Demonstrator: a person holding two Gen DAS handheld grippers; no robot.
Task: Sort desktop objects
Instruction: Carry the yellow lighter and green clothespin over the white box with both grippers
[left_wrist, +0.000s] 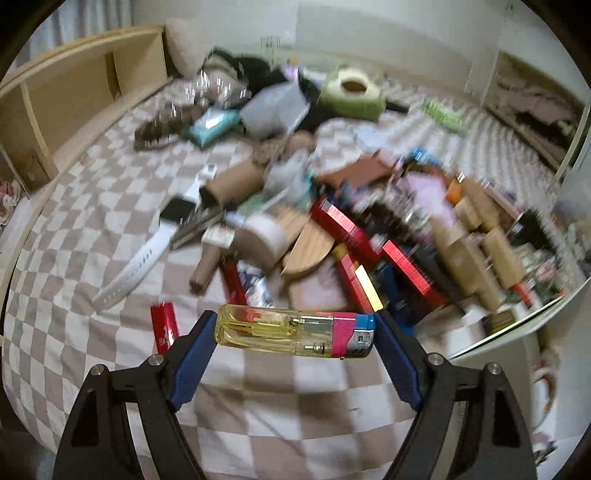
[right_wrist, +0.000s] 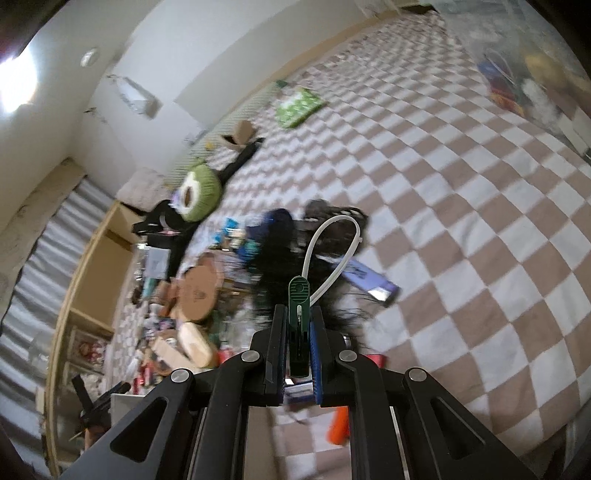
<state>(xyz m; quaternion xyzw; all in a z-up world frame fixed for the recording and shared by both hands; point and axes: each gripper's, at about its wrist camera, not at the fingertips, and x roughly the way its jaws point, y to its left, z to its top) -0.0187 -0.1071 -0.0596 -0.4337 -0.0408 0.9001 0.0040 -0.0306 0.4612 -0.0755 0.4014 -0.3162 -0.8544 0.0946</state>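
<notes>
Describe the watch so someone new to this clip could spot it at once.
In the left wrist view, find the checkered bedspread, then the left edge of the clutter pile. The watch lies flat there, strap stretched towards the camera. Its long white strap and dark square face set it apart from the brown tubes beside it.

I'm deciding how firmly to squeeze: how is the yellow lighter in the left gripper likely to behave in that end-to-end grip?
The lighter looks like hard, glossy plastic, so probably stiff but slippery. The left gripper holds it only by its two ends, above the checkered blanket, so it may pivot or pop out if jolted. Its clear body seems mostly empty, so likely light.
</notes>
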